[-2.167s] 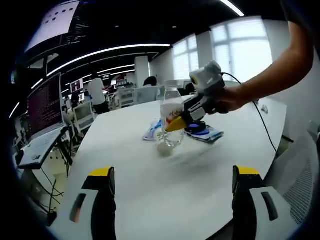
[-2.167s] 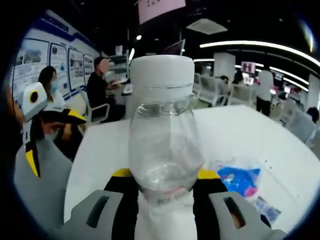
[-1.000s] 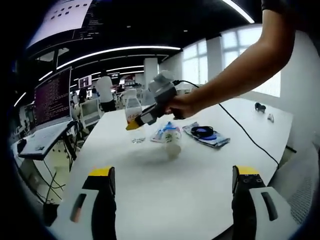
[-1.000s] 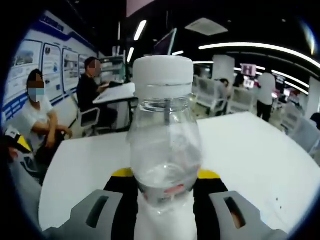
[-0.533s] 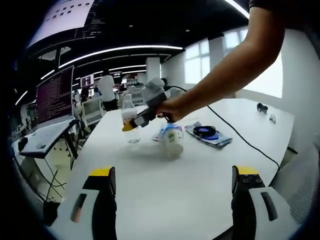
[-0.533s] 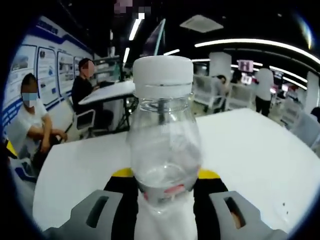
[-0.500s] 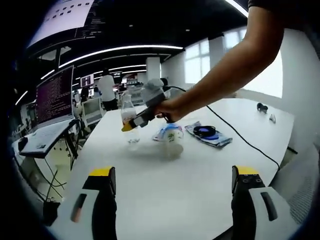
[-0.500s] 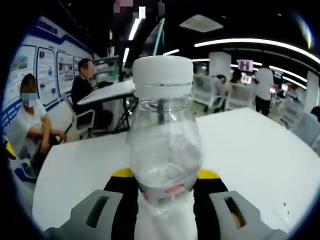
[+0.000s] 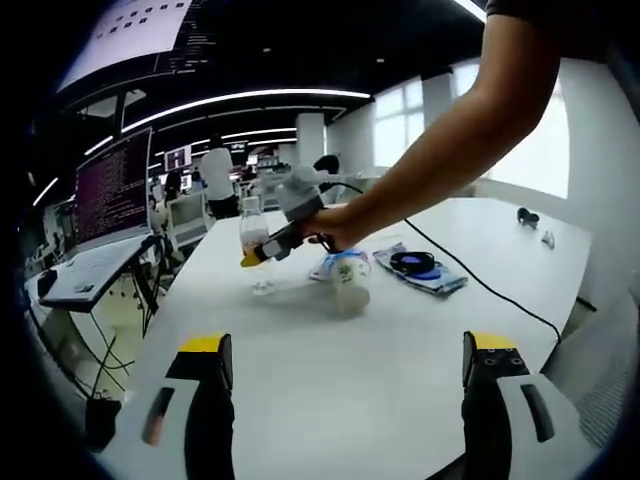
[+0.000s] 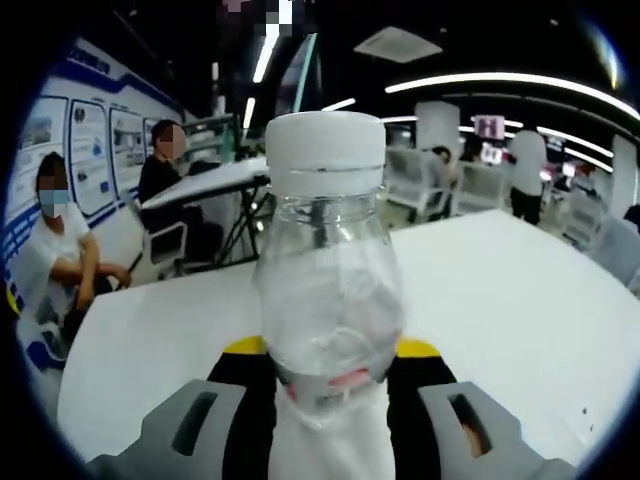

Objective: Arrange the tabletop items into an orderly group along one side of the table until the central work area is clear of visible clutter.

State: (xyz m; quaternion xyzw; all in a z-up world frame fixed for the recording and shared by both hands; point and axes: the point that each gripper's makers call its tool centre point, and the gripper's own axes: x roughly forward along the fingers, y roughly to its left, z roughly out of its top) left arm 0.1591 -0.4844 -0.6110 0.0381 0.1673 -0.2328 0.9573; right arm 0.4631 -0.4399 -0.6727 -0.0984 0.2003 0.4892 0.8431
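A clear plastic bottle (image 10: 328, 290) with a white cap stands upright between the jaws of my right gripper (image 10: 330, 365), which is shut on its lower body. In the left gripper view that same bottle (image 9: 256, 238) is held by the right gripper (image 9: 262, 254) just above the far left part of the white table (image 9: 330, 370). A white cup with a blue top (image 9: 350, 280) stands mid-table. Beside it lie a blue-and-white packet (image 9: 326, 266) and a flat packet with a dark coil (image 9: 420, 271). My left gripper (image 9: 338, 350) hangs open over the near table edge.
A person's arm (image 9: 450, 150) reaches across from the upper right, with a cable trailing over the table. A desk with a monitor (image 9: 110, 195) stands left of the table. People sit at desks beyond the table (image 10: 60, 250). Small items lie at the far right corner (image 9: 532, 222).
The right gripper has carried the bottle further left and away from the cup, toward the table's far left side. My left gripper has stayed open and nearly still.
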